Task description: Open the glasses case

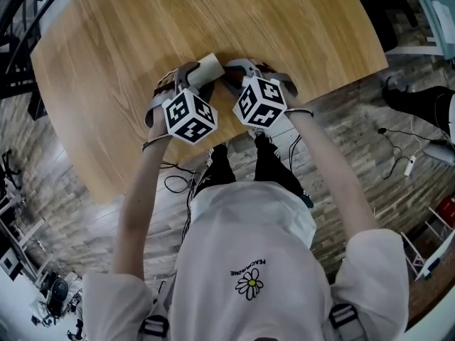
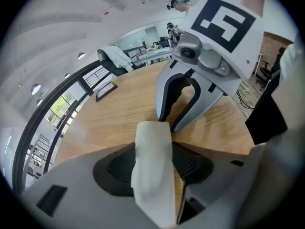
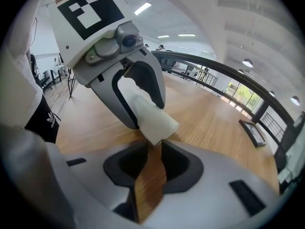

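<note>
Wooden table (image 1: 106,55), rounded corners. Person at near edge, both arms reaching in so tools meet nose to nose. Left claw (image 2: 153,149) clamped across pale glasses case (image 2: 151,175), pads against both long sides, case tilted with far end sticking out. Likely purpose: anchor body so it cannot slide or twist. Right claw (image 3: 152,144) faces it, jaws narrowly apart, case's end corner just at their mouth, pads not seen biting. Probably lined up to catch lid edge. Case not yet opened.
</note>
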Demonstrator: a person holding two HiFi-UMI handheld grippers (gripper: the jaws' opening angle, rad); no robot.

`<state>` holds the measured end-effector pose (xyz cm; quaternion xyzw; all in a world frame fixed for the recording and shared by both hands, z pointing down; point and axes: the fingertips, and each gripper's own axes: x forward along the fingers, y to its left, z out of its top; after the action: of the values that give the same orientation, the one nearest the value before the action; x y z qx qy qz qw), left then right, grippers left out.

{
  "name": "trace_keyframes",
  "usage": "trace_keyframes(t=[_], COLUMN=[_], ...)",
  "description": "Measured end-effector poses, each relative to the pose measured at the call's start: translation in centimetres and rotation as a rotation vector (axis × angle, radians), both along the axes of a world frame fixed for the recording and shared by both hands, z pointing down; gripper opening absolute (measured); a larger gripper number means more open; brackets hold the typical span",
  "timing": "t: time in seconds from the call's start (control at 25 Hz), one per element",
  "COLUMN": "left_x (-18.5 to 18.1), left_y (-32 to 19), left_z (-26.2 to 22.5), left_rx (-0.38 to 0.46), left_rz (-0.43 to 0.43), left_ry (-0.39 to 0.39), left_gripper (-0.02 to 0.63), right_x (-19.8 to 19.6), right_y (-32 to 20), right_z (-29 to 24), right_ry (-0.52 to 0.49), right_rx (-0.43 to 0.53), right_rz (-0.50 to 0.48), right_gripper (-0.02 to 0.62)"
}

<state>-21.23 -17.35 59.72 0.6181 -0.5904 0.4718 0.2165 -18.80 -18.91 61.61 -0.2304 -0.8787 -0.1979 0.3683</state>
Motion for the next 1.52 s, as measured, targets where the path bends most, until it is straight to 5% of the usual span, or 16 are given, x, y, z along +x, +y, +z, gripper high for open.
trace_keyframes(t=[0.52,1.08,1.52], left_x=[-0.1,-1.3,-1.2], left_y=[-0.2,-0.2,-0.4], left_z=[-0.3,-0.9,-1.5], left_rx=[-0.024,-0.122,-0.169], left_rz=[0.017,0.019,0.084], left_ry=[0.104,0.409,0.354], left_gripper=[0.249,0.247,0.239], right_x=[-0.2,0.0,0.0], right_y=[-0.3,-0.1,0.0], right_z=[-0.2,0.0,0.0], right_ry=[-0.002,0.020,0.026], right_rx=[0.004,0.019,0.047], right_rz=[0.006,-0.003,0.000], right_gripper=[0.081,0.077,0.069])
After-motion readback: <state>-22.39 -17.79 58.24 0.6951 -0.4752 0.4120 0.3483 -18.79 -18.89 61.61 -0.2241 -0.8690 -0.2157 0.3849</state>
